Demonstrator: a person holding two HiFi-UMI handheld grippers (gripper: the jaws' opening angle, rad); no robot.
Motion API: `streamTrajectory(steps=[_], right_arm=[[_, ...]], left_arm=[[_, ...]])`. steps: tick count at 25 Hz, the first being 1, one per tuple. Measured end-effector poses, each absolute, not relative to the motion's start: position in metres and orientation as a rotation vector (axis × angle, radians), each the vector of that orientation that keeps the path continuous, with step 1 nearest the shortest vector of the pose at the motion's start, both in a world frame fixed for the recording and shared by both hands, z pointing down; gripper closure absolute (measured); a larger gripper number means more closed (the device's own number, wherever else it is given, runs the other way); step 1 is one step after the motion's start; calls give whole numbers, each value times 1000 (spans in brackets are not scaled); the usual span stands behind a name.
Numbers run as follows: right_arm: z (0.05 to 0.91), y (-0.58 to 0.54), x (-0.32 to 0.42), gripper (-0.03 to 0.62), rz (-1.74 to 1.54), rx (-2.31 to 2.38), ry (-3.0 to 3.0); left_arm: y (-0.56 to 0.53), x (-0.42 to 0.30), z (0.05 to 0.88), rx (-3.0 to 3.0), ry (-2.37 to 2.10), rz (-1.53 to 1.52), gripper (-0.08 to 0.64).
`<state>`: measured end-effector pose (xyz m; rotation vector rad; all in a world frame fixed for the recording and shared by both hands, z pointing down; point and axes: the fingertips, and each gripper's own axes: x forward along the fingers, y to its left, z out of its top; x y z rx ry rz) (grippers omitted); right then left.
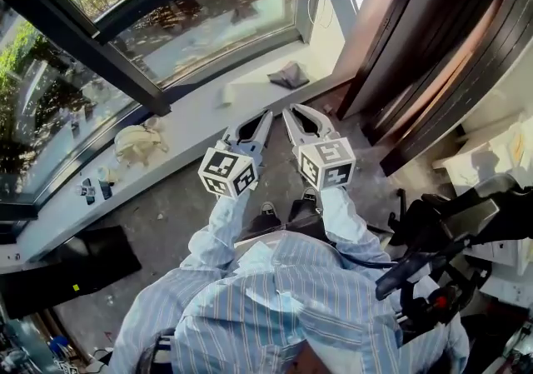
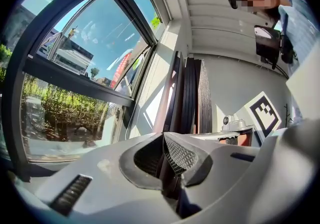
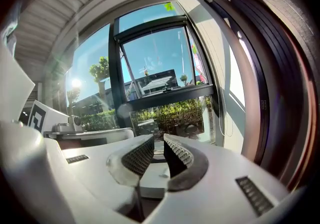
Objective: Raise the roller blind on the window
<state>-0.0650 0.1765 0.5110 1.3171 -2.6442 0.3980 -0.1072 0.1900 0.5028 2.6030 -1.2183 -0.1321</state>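
Plainly a thin target: the pull cord could slip the pads.
Left gripper (image 2: 163, 135) has its jaws together on nothing; right gripper (image 3: 158, 140) is part open, empty. No lowered roller blind shows, only its likely cord (image 3: 220, 113) at the window frame's right edge, well ahead; grabbing the wrong strand might lower it.

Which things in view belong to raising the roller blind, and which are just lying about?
For the job:
window
cord
left tool
right tool

Lying about:
grey cloth on the sill
beige bundle on the sill
black box on the floor
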Motion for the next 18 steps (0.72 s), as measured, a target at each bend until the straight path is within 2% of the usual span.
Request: streamTrajectory(steps=[18], right_arm=[[512, 183, -90, 528, 369, 1322, -2616]], left_arm=[[195, -132, 501, 2626, -1217, -146, 551]])
